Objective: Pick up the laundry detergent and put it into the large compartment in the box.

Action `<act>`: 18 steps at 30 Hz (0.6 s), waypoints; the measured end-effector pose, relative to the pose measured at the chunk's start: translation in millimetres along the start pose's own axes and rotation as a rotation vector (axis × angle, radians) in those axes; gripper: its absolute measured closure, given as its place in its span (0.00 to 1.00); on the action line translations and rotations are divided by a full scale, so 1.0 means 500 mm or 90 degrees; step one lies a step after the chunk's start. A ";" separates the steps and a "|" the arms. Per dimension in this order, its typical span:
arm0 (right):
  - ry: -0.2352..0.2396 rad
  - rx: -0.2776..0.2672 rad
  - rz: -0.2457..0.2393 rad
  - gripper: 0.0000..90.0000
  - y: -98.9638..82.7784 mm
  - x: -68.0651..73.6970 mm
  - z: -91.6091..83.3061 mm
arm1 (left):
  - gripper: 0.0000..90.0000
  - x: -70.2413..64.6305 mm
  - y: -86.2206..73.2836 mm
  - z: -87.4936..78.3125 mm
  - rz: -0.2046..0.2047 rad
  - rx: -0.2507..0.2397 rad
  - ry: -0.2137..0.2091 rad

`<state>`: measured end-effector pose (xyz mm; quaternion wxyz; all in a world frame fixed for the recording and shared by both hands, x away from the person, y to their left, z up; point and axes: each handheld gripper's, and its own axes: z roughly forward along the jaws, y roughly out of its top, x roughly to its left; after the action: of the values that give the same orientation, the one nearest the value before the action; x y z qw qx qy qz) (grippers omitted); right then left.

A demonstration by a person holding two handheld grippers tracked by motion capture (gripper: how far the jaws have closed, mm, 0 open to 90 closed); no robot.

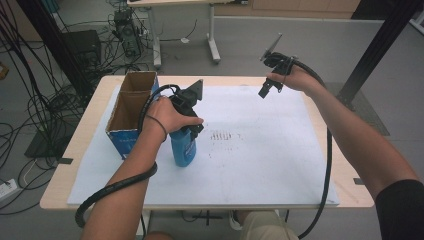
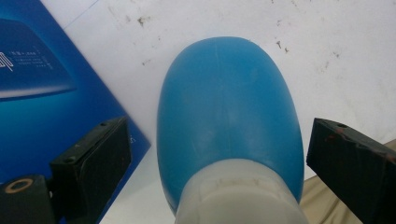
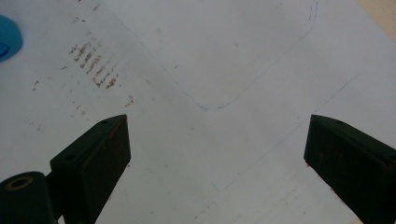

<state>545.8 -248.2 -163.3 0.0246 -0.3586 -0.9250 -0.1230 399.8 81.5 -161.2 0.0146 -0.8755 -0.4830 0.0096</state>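
Note:
A blue bottle point(image 1: 183, 149) with a white cap stands upright on the white sheet point(image 1: 265, 160), just right of the box. My left gripper point(image 1: 193, 131) points down over the bottle's top. In the left gripper view the bottle point(image 2: 226, 107) sits between the two black jaws of my left gripper point(image 2: 219, 128), which stand wide apart with a gap on each side, so it is open. My right gripper point(image 1: 266, 90) is held up over the far right of the sheet. In its own view my right gripper point(image 3: 217, 123) is open with nothing between the jaws, and a sliver of the bottle point(image 3: 7, 37) shows at the left edge.
An open cardboard box point(image 1: 131, 107) with blue sides point(image 2: 37, 93) stands at the table's left, close to the bottle. Brown smudges point(image 1: 222, 136) mark the sheet's middle. Cables trail from both grippers over the front edge. Desks, cables and equipment stand on the floor beyond the table.

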 end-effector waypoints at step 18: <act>0.001 -0.001 0.002 0.08 -0.002 -0.001 -0.001 | 0.08 -0.002 -0.001 -0.003 0.000 -0.001 0.003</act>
<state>545.5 -249.5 -162.9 0.0249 -0.3600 -0.9244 -0.1238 398.8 80.9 -159.6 0.0148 -0.8755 -0.4830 0.0070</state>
